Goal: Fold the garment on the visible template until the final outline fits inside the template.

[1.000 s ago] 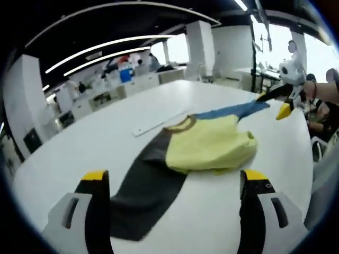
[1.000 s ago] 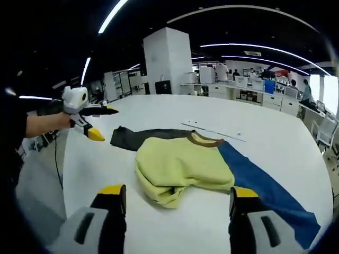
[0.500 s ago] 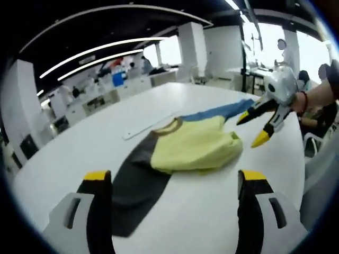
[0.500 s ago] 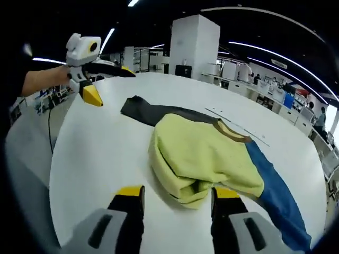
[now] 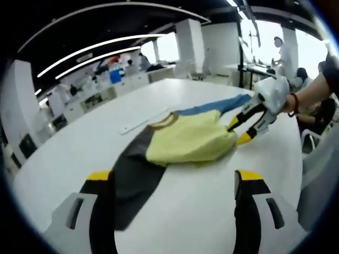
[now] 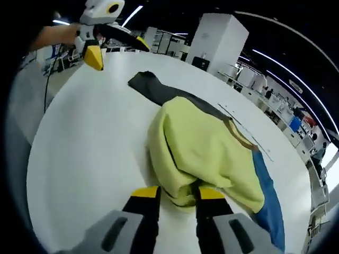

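Note:
The garment lies bunched on the white table: a yellow body (image 5: 185, 138), a dark grey sleeve (image 5: 132, 177) and a blue sleeve (image 5: 214, 106). In the right gripper view the yellow body (image 6: 201, 143) is folded over itself, with the grey sleeve (image 6: 151, 87) beyond it and the blue sleeve (image 6: 267, 190) to the right. My right gripper (image 6: 179, 192) is shut on the near yellow fold. From the left gripper view it (image 5: 238, 132) pinches the yellow edge. My left gripper (image 5: 174, 177) hangs open over the grey sleeve's end, and it (image 6: 116, 50) is held above the table.
A pale thin strip (image 5: 140, 120) lies on the table behind the collar, seen as a faint line (image 6: 246, 132). The round table's edge (image 6: 32, 159) curves close on the left. A hand with a bracelet (image 5: 296, 100) holds the right gripper. Desks and people stand far behind.
My right gripper came down to the yellow fold and its jaws narrowed from wide open to shut on it. The left gripper stayed open and drifted slightly nearer the grey sleeve.

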Demonstrator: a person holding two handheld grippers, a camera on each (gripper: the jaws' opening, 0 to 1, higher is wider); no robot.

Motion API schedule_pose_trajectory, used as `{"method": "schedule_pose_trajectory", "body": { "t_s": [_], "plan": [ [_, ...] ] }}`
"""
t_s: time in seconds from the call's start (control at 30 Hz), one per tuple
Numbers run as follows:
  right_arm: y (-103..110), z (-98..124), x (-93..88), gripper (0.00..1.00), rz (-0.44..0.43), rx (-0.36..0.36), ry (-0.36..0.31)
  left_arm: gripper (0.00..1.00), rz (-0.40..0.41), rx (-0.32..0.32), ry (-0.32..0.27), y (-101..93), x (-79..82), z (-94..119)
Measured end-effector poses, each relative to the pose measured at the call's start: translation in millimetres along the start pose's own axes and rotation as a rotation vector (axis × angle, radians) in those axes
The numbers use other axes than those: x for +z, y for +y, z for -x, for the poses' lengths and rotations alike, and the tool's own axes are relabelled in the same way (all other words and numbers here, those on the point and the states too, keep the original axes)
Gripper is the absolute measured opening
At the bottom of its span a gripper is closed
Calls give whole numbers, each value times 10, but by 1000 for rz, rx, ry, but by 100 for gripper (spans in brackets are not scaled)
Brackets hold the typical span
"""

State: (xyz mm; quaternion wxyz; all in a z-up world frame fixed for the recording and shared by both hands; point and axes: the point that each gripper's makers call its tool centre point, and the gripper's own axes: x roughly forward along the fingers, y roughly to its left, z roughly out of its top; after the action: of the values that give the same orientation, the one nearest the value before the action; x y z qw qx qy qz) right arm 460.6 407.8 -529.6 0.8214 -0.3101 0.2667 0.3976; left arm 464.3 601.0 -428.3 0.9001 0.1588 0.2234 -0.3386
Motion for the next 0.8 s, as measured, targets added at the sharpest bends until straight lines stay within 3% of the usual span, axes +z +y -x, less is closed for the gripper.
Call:
{"method": "schedule_pose_trajectory", "body": {
  "t_s": [0.27,0.4,0.47,0.6,0.8],
  "plan": [
    [-8,-41,-88,1,-2,-8,52,85,12,-5,3,-35,-26,11],
    [24,3,-24,0,-126,22,25,84,14,-7,0,-47,-22,12],
    [67,72,59,0,-176,60,-6,84,13,-9,-5,-54,-11,14],
    [64,222,207,0,-166,73,-42,82,10,-13,-9,-59,-11,15],
    [-28,407,656,0,-293,108,-190,75,27,-9,-7,-47,-41,-20]
  ]
}}
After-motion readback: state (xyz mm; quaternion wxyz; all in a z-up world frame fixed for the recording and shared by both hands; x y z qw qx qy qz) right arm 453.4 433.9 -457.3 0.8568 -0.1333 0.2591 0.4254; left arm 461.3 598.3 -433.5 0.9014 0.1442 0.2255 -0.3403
